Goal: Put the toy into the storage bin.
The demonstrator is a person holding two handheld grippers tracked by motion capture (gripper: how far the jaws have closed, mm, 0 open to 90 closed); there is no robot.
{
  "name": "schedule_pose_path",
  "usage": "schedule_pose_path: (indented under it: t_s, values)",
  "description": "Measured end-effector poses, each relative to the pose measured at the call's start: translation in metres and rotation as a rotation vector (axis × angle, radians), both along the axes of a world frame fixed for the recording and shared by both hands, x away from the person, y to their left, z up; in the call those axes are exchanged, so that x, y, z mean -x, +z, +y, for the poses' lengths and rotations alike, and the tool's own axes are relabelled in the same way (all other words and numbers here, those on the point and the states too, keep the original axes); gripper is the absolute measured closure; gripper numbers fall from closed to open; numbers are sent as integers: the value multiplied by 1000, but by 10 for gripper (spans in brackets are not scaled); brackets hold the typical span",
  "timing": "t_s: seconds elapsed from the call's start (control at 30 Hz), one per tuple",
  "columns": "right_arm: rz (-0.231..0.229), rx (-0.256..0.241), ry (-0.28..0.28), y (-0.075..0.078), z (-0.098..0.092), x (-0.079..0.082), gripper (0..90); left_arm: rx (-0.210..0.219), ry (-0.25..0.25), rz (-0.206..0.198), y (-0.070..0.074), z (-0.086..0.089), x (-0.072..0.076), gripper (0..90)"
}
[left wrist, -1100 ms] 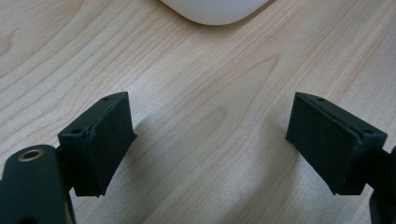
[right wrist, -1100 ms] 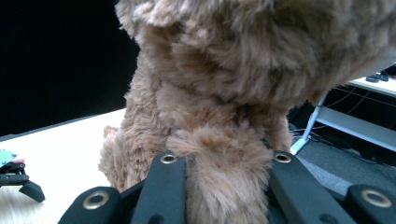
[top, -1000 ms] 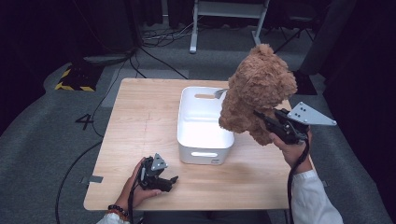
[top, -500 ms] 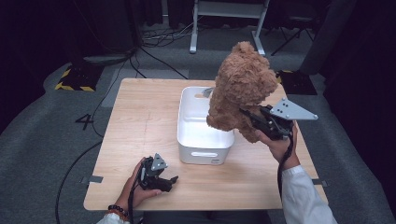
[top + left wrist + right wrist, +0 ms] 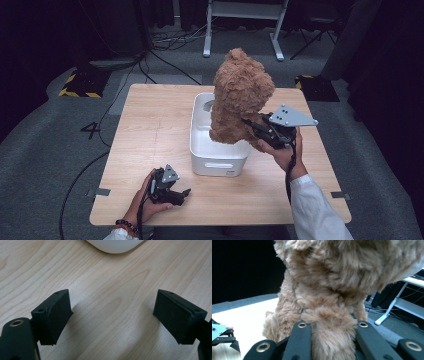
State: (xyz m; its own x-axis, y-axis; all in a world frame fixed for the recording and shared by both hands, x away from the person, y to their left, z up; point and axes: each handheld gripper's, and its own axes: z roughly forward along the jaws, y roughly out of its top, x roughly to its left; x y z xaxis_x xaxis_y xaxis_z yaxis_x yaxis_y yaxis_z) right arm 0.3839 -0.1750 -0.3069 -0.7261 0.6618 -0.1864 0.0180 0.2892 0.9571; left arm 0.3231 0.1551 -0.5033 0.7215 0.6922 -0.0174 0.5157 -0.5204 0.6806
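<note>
Teddy bear (image 5: 241, 102), brown and plush, hangs above the white tub (image 5: 218, 156) on the worktop (image 5: 150, 120), gripped by the right tongs (image 5: 259, 131), while the left tongs (image 5: 176, 192) rest released; lowering it in seems the next move, then letting go.

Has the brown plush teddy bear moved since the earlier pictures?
Yes. The brown plush teddy bear has moved left, from beside the white plastic bin to over it.
</note>
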Motion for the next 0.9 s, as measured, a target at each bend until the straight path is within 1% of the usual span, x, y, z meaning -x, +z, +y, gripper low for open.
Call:
schedule_pose_path:
  t_s: [0.1,0.33,0.37,0.4,0.53,0.6,0.67,0.7,0.83,0.9]
  values:
    - [11,4,6,-3,5,-2,766,1,0,1,0,0,0,147]
    - [51,36,22,-12,21,-7,762,1,0,1,0,0,0,147]
    - [58,40,23,-13,22,-8,761,1,0,1,0,0,0,147]
    - [81,43,25,-15,25,-10,754,1,-1,1,0,0,0,147]
    - [96,45,32,-18,28,-11,750,1,0,1,0,0,0,147]
    - [107,58,35,-21,31,-12,749,0,0,1,0,0,0,147]
    - [111,73,36,-23,34,-13,748,0,0,1,0,0,0,147]
    - [105,85,39,-25,37,-14,745,1,-1,1,0,0,0,147]
    - [110,88,42,-28,40,-15,743,1,-1,0,0,0,0,147]
    - [111,99,43,-29,42,-16,742,0,0,1,0,0,0,147]
